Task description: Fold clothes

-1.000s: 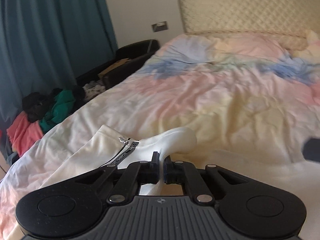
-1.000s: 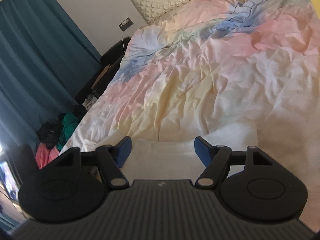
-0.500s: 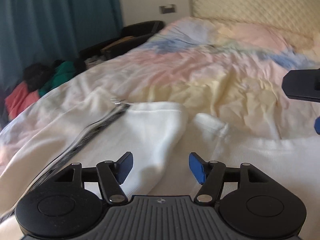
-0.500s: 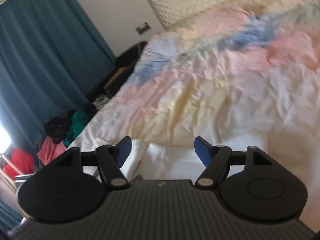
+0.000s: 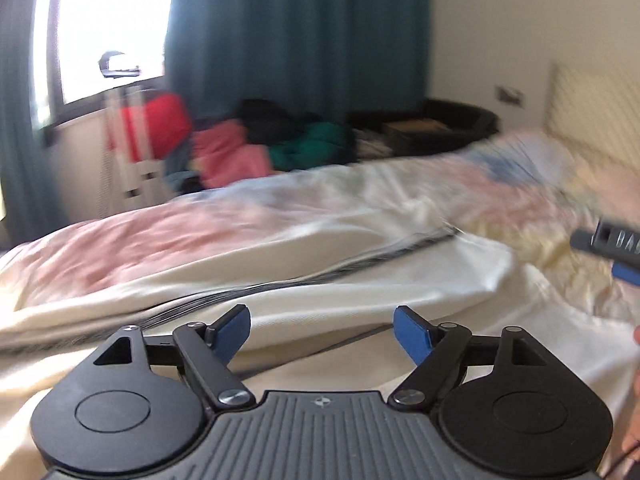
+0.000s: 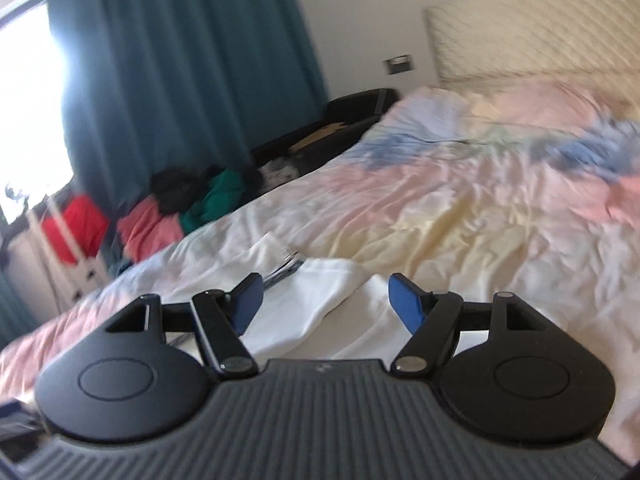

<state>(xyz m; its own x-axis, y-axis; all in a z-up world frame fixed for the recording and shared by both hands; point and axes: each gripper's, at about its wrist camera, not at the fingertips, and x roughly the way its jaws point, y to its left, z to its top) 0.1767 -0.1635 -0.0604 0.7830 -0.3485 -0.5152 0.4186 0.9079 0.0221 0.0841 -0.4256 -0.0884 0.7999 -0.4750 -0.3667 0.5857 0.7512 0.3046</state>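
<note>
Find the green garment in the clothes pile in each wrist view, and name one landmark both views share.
Left wrist: green garment, upper middle, right of the pink clothes.
Right wrist: green garment, left of centre, beyond the bed's edge.
Shared landmark: teal curtain behind the pile.

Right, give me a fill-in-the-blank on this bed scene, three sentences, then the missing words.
1. The white garment with the zipper lies on the ____.
2. The curtain beside the window is ____ in colour.
3. Nothing sits between the left gripper jaws, which are opening, and the right gripper holds ____.

Missing words: bed; teal; nothing
</note>
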